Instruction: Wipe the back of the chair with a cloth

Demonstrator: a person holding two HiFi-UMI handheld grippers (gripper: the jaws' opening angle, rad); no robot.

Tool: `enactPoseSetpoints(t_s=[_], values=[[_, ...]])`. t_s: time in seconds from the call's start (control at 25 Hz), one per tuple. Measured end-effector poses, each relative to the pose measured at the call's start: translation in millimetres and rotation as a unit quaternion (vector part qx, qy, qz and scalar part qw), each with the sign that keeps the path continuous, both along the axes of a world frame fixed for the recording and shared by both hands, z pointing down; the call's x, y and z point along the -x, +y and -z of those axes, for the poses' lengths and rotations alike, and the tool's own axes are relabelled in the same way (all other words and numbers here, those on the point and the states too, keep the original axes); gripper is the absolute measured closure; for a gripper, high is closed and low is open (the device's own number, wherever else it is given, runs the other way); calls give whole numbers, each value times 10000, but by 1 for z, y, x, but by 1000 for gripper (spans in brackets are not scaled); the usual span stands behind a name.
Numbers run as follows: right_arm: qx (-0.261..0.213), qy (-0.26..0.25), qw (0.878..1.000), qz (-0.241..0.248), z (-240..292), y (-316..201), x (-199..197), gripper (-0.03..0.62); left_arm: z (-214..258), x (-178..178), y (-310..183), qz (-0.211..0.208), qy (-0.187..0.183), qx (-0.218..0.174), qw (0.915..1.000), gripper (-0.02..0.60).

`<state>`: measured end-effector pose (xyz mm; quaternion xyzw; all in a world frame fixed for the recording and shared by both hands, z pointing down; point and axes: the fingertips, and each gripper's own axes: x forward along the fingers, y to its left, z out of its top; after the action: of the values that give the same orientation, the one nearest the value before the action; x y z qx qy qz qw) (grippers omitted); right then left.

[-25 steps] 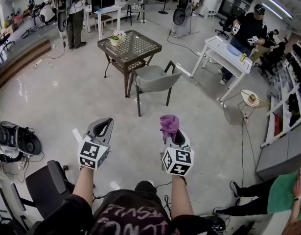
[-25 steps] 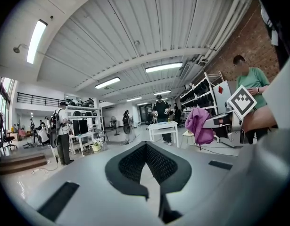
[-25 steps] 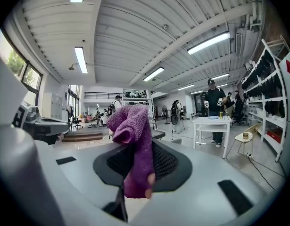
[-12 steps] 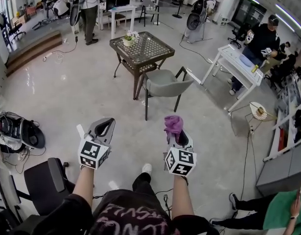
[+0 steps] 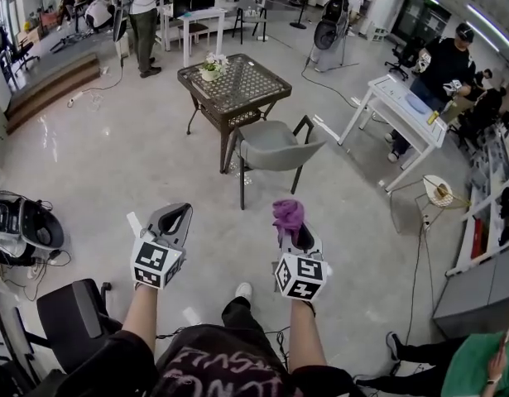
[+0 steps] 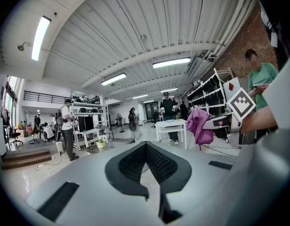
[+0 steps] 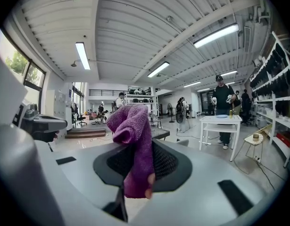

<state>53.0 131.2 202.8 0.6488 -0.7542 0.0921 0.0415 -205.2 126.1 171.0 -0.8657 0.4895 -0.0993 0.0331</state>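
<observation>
A grey chair [image 5: 275, 145] with black legs stands on the floor well ahead of me, pushed up to a glass-top table [image 5: 235, 85]. My right gripper [image 5: 292, 224] is shut on a purple cloth [image 5: 287, 213], which bunches up above the jaws [image 7: 131, 126]. My left gripper [image 5: 175, 219] is held level with it at the left, shut with nothing between its jaws [image 6: 145, 146]. Both grippers are far short of the chair. The left gripper view also shows the cloth [image 6: 199, 125] hanging from the right gripper.
A flower pot [image 5: 211, 66] sits on the table. A white desk [image 5: 393, 104] with a person in black [image 5: 448, 56] is at the right, a small round stand [image 5: 439, 190] nearer. A black office chair [image 5: 72, 321] and floor equipment [image 5: 22, 226] lie at my left.
The view has shifted a little as I step across the floor; the chair sits slightly further right in the head view. Both grippers keep their pose and the cloth stays gripped.
</observation>
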Motion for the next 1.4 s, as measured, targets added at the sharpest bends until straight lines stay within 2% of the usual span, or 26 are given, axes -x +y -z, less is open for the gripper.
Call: enactPoseSetpoints(t_s=[0.76,1.4], values=[[269,21,9995,154,-35,-125,-18,502,-39,-21,-118,118,-33,322,9994,572],[269,-4,9995,153,-30,-209,-78,501,-30,-81,-206,140,-66,309,9994,572]])
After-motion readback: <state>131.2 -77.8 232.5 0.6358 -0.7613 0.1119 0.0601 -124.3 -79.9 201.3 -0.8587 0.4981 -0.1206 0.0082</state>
